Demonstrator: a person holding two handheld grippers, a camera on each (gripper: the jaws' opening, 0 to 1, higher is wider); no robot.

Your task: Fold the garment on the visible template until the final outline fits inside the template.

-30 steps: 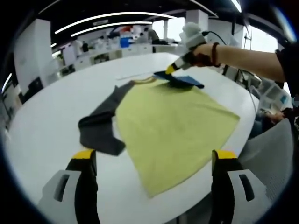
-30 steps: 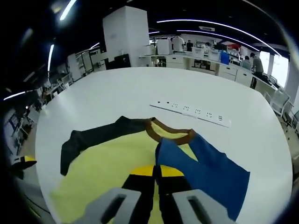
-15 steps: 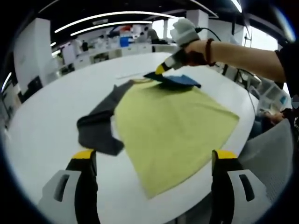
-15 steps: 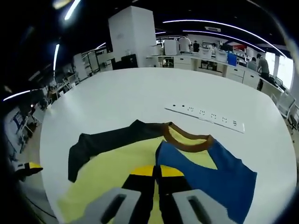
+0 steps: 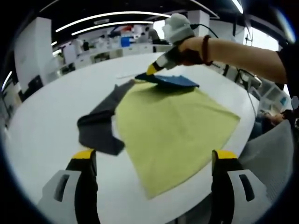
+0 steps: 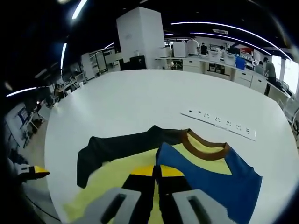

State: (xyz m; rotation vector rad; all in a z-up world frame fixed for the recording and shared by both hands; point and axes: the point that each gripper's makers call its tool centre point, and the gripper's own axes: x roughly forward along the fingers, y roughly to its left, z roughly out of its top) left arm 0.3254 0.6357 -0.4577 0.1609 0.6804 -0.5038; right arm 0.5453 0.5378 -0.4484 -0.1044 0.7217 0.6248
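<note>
Right gripper (image 6: 156, 171) pinches the blue sleeve (image 6: 219, 179) of the yellow shirt (image 5: 173, 126), lifting it over the shirt's body. Left gripper (image 5: 152, 161) hovers with jaws spread at the hem. Dark sleeve (image 5: 100, 123) lies flat on the white table (image 5: 42, 126), power strip (image 6: 218, 123) beyond the collar (image 6: 204, 149).

Long white power strip (image 6: 218, 125) lies flat on round white table (image 6: 140, 100), ahead and right of the right claw; grey chair back (image 5: 271, 149) at right.

The shirt (image 5: 175, 123) is soft matt cloth, yellow with dark and blue sleeves, lying on a smooth, faintly glossy white table (image 5: 46, 121)
</note>
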